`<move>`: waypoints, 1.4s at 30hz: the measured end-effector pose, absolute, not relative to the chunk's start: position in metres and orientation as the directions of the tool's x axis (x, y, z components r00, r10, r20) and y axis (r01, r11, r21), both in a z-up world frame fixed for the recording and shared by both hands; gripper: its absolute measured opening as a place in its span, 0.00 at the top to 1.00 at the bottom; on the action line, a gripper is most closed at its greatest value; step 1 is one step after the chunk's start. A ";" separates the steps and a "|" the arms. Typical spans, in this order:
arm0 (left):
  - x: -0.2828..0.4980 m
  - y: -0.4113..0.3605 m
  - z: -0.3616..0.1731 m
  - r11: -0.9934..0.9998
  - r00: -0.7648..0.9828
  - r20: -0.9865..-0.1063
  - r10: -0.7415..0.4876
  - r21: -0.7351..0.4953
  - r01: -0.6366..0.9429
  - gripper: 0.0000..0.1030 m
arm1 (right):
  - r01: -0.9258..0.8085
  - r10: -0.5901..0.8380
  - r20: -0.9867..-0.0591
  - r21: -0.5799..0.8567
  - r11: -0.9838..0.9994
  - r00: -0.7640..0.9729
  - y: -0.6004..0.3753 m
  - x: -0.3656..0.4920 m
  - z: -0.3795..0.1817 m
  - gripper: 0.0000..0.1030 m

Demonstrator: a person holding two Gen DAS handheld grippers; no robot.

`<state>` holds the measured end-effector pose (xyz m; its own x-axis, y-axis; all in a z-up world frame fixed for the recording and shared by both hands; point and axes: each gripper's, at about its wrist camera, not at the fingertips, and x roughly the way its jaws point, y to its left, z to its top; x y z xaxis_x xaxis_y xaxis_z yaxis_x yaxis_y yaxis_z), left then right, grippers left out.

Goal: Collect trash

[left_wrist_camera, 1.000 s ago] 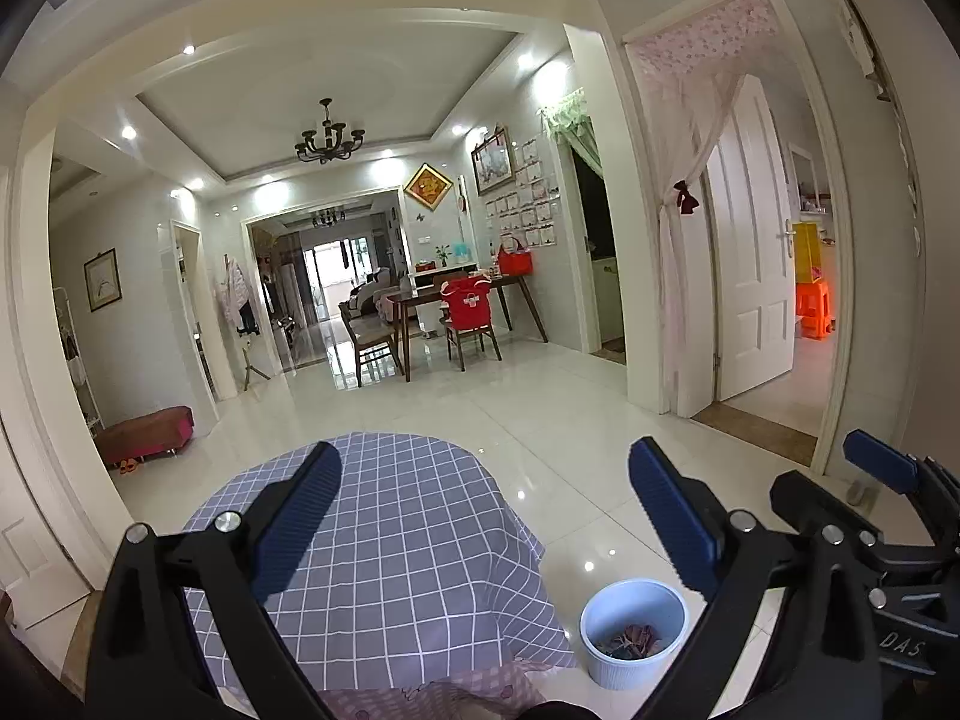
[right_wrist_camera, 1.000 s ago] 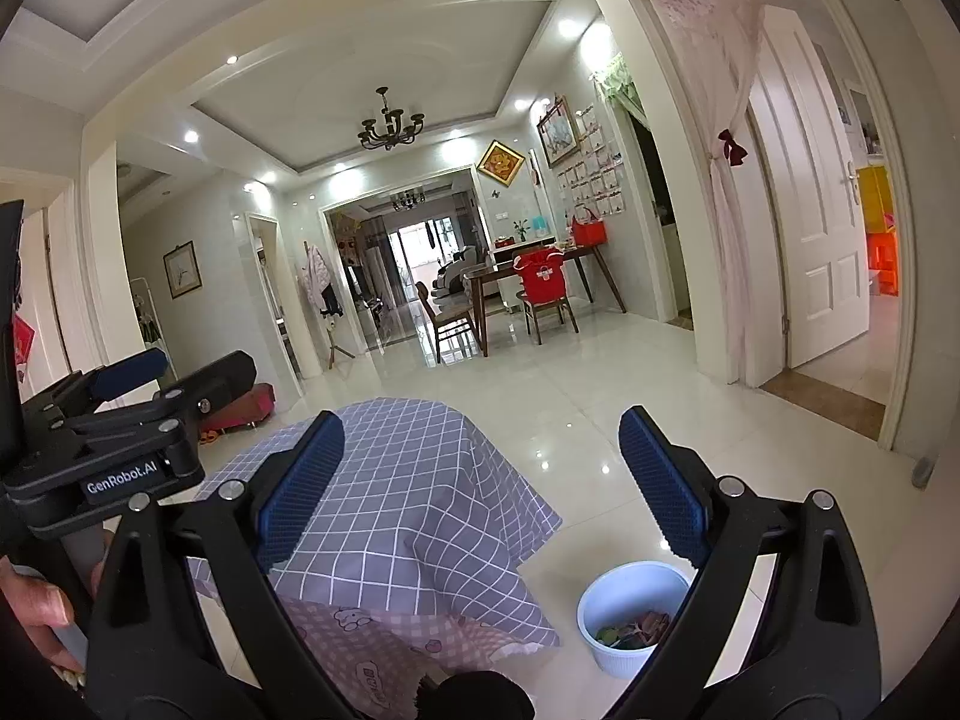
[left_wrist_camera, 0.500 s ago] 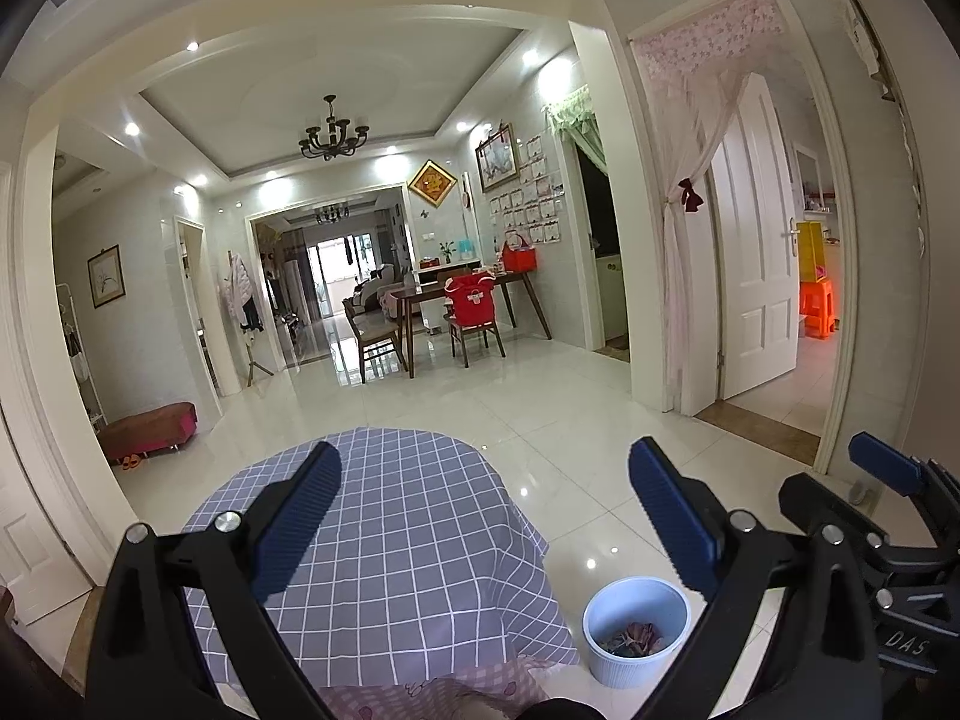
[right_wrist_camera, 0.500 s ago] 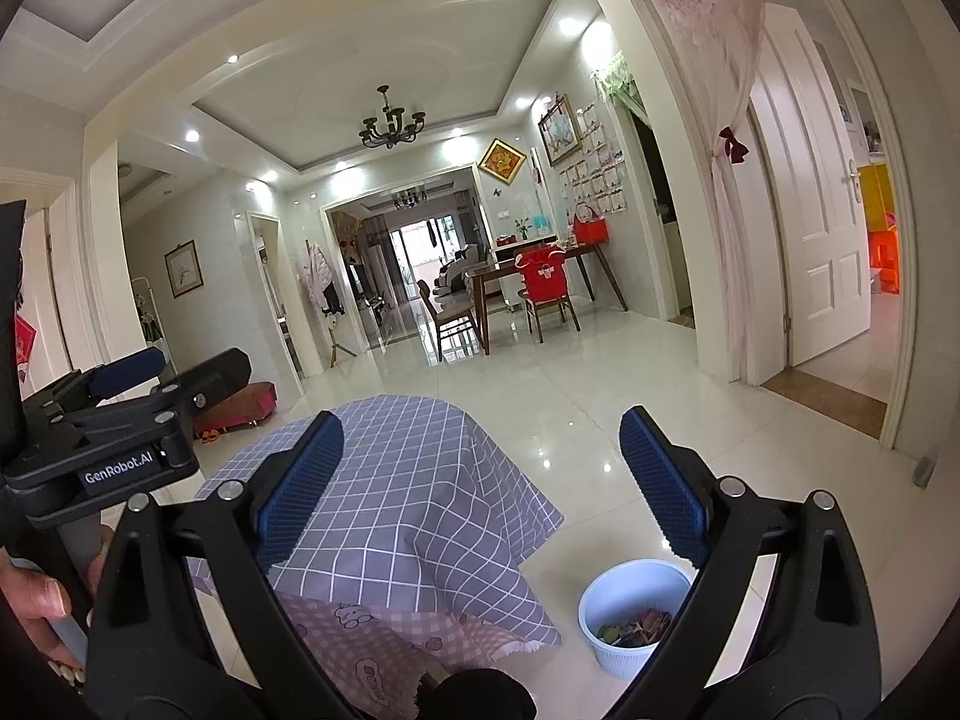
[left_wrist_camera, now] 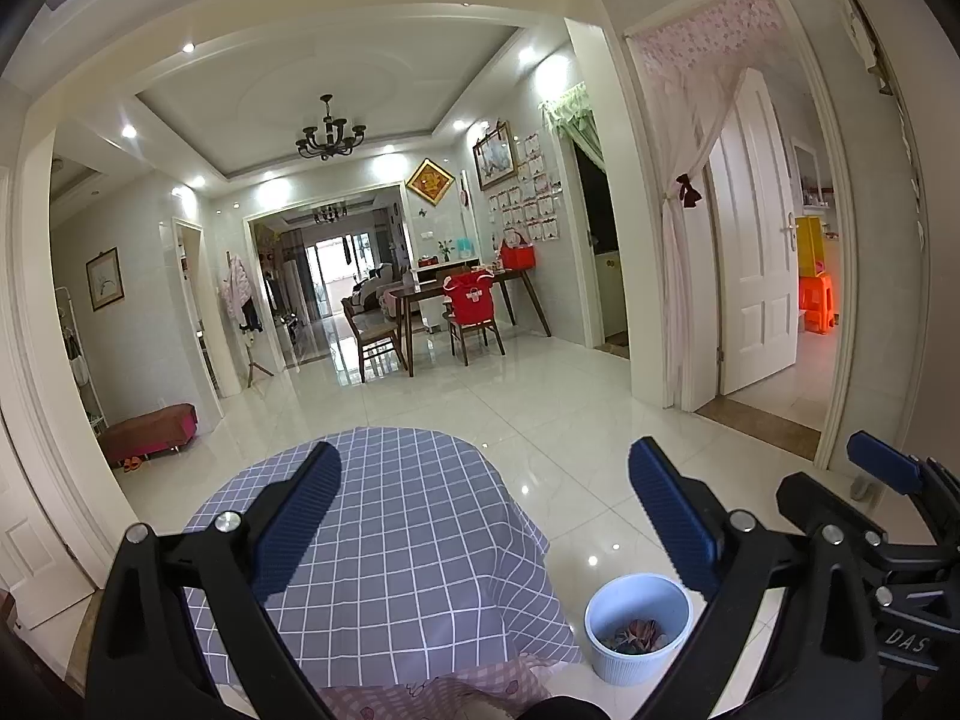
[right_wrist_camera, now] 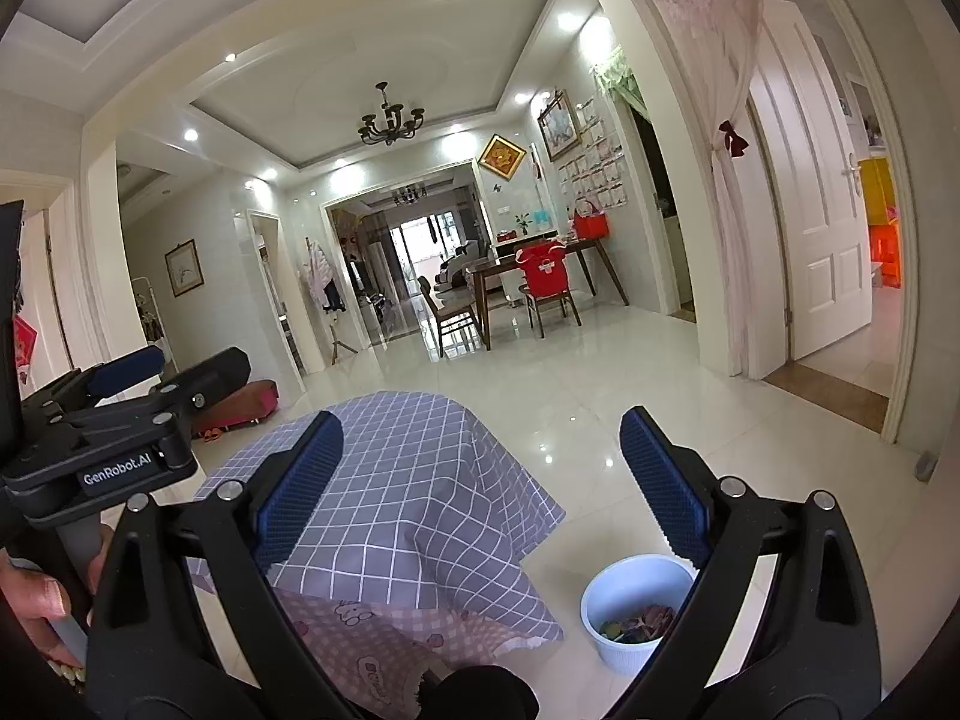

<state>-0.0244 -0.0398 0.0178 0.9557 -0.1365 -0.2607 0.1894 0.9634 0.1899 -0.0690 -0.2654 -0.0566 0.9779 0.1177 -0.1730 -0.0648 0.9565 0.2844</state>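
A small white bin [left_wrist_camera: 637, 624] with crumpled trash inside stands on the tiled floor right of a round table with a purple checked cloth [left_wrist_camera: 396, 540]. It also shows in the right wrist view [right_wrist_camera: 633, 612]. My left gripper [left_wrist_camera: 480, 516] is open and empty, held high above the table's near edge. My right gripper [right_wrist_camera: 477, 486] is open and empty too, above the table [right_wrist_camera: 396, 480]. Each gripper shows at the edge of the other's view. No loose trash shows on the cloth.
Shiny white floor tiles [left_wrist_camera: 570, 420] stretch ahead to a dining table with chairs [left_wrist_camera: 456, 312]. A white door [left_wrist_camera: 756, 240] stands open at right. A low red bench [left_wrist_camera: 150, 429] sits by the left wall.
Both views have shifted only slightly; the grippers stay open and empty above the table. Nothing was picked up or dropped.
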 end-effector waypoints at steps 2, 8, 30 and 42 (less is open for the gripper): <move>-0.024 -0.040 0.017 0.963 0.956 -0.261 -0.135 0.191 0.188 0.08 | -0.064 0.117 -0.176 0.283 0.957 0.977 -0.264 -0.068 -0.059 0.11; -0.022 -0.040 0.015 0.964 0.956 -0.263 -0.134 0.191 0.188 0.08 | -0.064 0.120 -0.180 0.287 0.956 0.976 -0.264 -0.065 -0.060 0.11; -0.019 -0.036 0.007 0.963 0.955 -0.266 -0.130 0.193 0.185 0.08 | -0.071 0.131 -0.190 0.295 0.953 0.973 -0.260 -0.063 -0.071 0.11; -0.017 -0.033 -0.003 0.964 0.954 -0.272 -0.129 0.192 0.185 0.08 | -0.076 0.140 -0.196 0.300 0.951 0.971 -0.256 -0.061 -0.077 0.11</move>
<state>-0.0174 -0.0331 -0.0026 0.9538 -0.1289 -0.2715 0.1848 0.9639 0.1919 -0.0610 -0.2559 -0.0775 0.9706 0.1396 -0.1961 -0.0762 0.9509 0.3000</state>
